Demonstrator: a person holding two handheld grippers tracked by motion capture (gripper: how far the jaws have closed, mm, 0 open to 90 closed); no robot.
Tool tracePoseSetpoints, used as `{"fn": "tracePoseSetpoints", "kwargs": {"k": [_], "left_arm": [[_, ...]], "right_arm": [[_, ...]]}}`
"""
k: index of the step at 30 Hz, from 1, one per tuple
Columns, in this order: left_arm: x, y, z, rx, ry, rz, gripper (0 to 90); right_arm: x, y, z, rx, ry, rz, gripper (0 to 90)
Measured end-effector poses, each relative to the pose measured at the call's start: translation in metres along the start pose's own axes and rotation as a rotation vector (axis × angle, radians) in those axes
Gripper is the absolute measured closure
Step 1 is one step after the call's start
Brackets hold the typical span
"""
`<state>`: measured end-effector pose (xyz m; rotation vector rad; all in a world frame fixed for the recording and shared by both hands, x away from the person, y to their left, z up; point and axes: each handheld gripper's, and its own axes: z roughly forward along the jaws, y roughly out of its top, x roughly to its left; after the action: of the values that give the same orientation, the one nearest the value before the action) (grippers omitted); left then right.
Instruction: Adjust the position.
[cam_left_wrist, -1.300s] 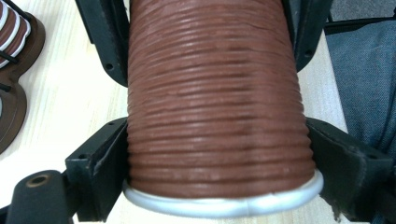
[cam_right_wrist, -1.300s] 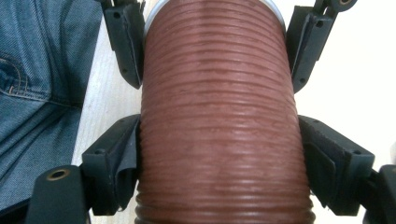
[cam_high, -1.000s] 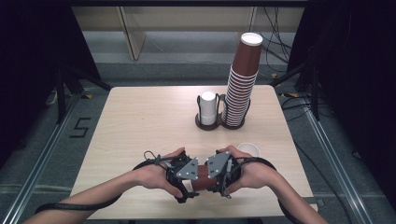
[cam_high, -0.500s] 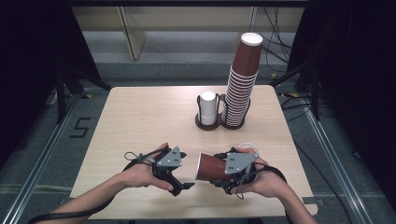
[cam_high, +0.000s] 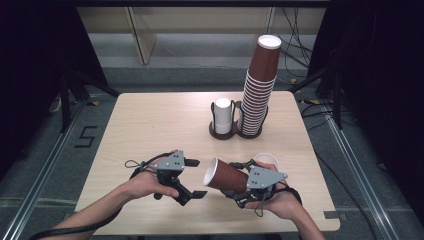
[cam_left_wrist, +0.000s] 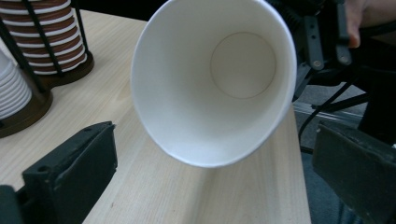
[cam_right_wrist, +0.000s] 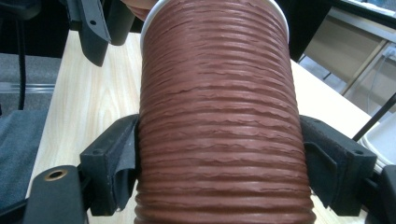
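Observation:
A brown ribbed paper cup (cam_high: 227, 176) with a white inside lies on its side in the air above the table's front part. My right gripper (cam_high: 239, 184) is shut on its lower half, and the mouth points left. In the right gripper view both pads (cam_right_wrist: 119, 158) press the cup (cam_right_wrist: 219, 93) from either side. My left gripper (cam_high: 196, 178) stands open just left of the mouth, apart from the cup. In the left gripper view the cup's white inside (cam_left_wrist: 219, 79) faces the camera, above and between the spread jaws of the left gripper (cam_left_wrist: 215, 154).
A tall stack of brown cups (cam_high: 257, 90) and a short stack of white cups (cam_high: 223, 116) stand in a dark double holder (cam_high: 235, 134) at the table's far middle. A single white cup (cam_high: 266, 160) stands behind my right hand. The table's front edge (cam_high: 210, 227) is close below both hands.
The two grippers were together around the cup. The left one has drawn away to the left with open jaws, and the cup stayed in the right gripper, which shifted slightly right.

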<state>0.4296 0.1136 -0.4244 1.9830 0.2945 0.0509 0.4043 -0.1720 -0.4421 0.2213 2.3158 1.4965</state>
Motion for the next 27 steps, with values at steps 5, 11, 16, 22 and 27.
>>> {"fn": "tracePoseSetpoints", "kwargs": {"k": [5, 11, 16, 22, 27], "left_arm": [[0.002, 0.002, 0.001, 0.010, -0.020, 0.005, 0.0], [0.003, 0.004, 0.005, 0.011, -0.078, -0.021, 0.0], [0.002, 0.008, 0.009, 0.030, -0.088, 0.003, 0.0], [0.001, 0.014, 0.010, 0.048, -0.118, 0.035, 0.0], [-0.001, 0.018, 0.014, 0.055, -0.154, 0.075, 0.0]], "right_arm": [[0.001, 0.001, -0.001, -0.023, 0.017, 0.000, 20.0], [0.003, 0.002, 0.000, -0.021, 0.042, -0.045, 20.1], [0.006, 0.001, 0.000, -0.020, 0.062, -0.047, 20.2], [0.009, 0.002, 0.001, -0.019, 0.085, -0.049, 20.2], [0.009, 0.006, 0.000, -0.029, 0.096, -0.055, 20.2]]}}
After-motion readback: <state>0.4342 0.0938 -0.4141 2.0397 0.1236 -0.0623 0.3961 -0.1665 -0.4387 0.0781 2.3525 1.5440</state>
